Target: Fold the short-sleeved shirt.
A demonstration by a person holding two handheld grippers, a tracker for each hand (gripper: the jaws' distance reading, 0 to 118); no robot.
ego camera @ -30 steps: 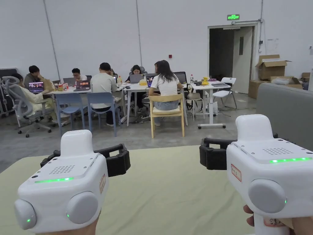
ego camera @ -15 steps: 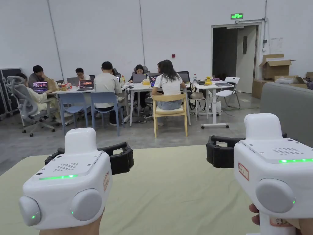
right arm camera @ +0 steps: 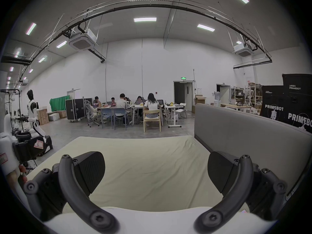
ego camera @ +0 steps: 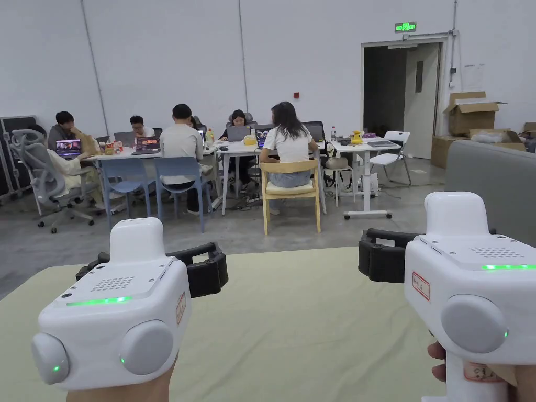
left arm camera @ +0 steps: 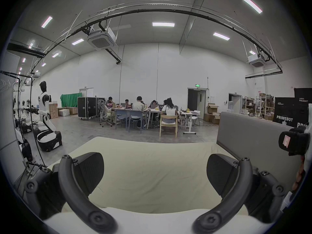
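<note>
My left gripper (ego camera: pixel 149 264) hovers low over the near left of a table covered in pale yellow-green cloth (ego camera: pixel 293 314). Its black jaws stand wide apart in the left gripper view, with the left gripper (left arm camera: pixel 155 175) holding nothing but bare cloth below it. My right gripper (ego camera: pixel 434 246) is held at the same height over the near right of the table. The right gripper view shows the right gripper (right arm camera: pixel 156 173) just as wide open and empty. A hand holds each handle.
A grey padded partition (ego camera: pixel 487 183) stands along the table's right edge. Beyond the far edge is concrete floor, then several people at desks (ego camera: pixel 183 141) and a wooden chair (ego camera: pixel 290 188). A humanoid robot (left arm camera: pixel 44 106) and a rack stand to the left.
The head camera has shifted slightly. My right gripper has drifted a little to the right. Both grippers stay open and empty over the cloth.
</note>
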